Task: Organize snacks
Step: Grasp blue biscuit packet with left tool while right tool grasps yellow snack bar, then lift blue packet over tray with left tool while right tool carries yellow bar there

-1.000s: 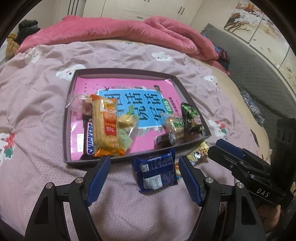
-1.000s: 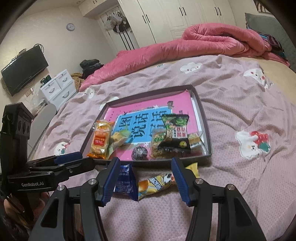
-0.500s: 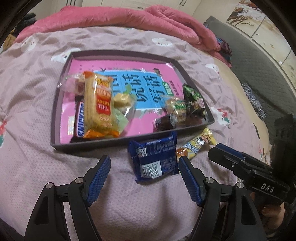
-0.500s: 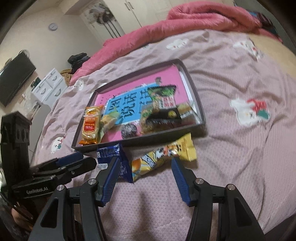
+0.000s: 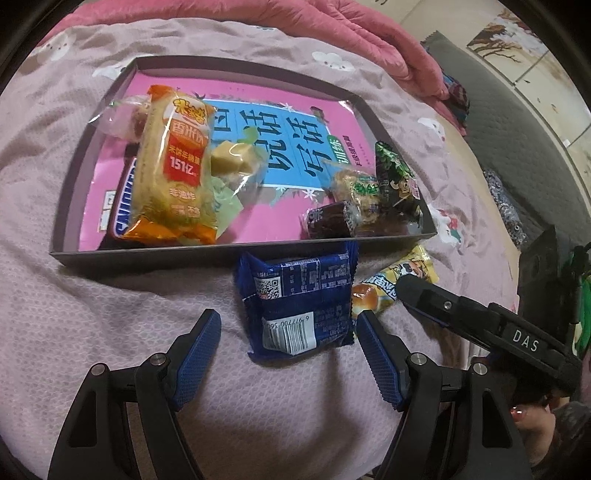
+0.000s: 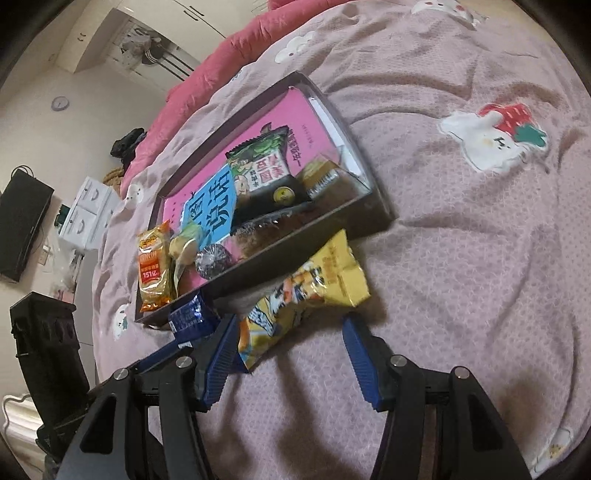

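Note:
A dark shallow tray [image 5: 192,256] [image 6: 373,210] lies on the bed and holds several snacks: an orange rice-cracker pack [image 5: 173,170], a green-black packet [image 6: 266,177] and small wrapped sweets. Two packets lie on the bedspread just outside its near wall. One is a blue packet [image 5: 299,306] [image 6: 188,319]. The other is a yellow packet [image 6: 306,291] [image 5: 402,273]. My left gripper [image 5: 288,354] is open, its pads on either side of the blue packet's near end, not touching it. My right gripper [image 6: 288,354] is open just short of the yellow packet.
A pink quilt [image 5: 332,26] is bunched at the far end of the bed. Beyond the bed's left side stand a white drawer unit [image 6: 88,210] and a dark screen [image 6: 22,225]. A grey mat [image 5: 517,122] runs along the bed's right side.
Both grippers have sunk toward the bedspread and closed in on the two loose packets. The right wrist view has rolled, so the tray now looks tilted. Neither gripper's opening has changed.

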The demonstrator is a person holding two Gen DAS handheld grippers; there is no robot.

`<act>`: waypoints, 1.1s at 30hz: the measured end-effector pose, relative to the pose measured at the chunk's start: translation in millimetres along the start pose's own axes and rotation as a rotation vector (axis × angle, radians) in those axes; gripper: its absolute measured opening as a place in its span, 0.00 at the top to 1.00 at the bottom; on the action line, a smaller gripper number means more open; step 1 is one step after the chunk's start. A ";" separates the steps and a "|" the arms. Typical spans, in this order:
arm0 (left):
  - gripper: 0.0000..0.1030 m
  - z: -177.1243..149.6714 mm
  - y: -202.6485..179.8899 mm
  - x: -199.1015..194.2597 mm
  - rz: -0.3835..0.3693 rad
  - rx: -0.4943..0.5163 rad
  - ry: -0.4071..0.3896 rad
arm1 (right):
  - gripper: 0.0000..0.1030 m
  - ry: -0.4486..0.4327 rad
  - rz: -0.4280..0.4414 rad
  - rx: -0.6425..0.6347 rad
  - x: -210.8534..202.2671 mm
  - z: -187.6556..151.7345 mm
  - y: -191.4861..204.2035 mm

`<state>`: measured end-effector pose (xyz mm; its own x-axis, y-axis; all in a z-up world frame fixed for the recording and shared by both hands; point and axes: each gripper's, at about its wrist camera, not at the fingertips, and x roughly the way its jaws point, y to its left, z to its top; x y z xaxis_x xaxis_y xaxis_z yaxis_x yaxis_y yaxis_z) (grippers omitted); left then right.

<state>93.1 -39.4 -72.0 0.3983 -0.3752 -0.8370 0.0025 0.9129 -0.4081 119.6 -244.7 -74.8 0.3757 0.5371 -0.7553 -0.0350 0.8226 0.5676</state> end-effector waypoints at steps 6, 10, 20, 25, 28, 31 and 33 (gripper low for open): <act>0.25 3.4 -1.1 5.9 0.003 -0.010 0.002 | 0.44 -0.021 0.038 0.004 9.4 8.0 -0.1; 0.25 6.2 -3.2 9.9 0.005 -0.014 0.002 | 0.53 -0.026 0.054 -0.004 15.0 11.0 1.2; 0.24 10.5 -11.9 19.3 0.010 -0.017 -0.003 | 0.83 -0.083 0.073 -0.065 3.3 14.0 10.8; 0.35 11.5 -13.5 22.8 0.015 -0.029 -0.009 | 0.84 -0.131 0.052 -0.120 -11.9 14.1 17.5; 0.43 11.5 -9.3 23.4 0.014 -0.046 -0.009 | 0.84 -0.146 0.052 -0.151 -17.0 12.3 22.4; 0.45 10.8 -8.9 22.7 0.012 -0.039 -0.013 | 0.84 -0.164 0.056 -0.196 -21.3 10.8 30.7; 0.45 10.2 -9.0 19.6 0.006 -0.036 -0.018 | 0.85 -0.173 0.066 -0.216 -24.0 9.0 35.1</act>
<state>110.3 -53.4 -81.0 0.4142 -0.3662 -0.8332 -0.0334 0.9087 -0.4160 117.6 -230.4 -33.8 0.5176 0.5660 -0.6416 -0.2540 0.8178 0.5165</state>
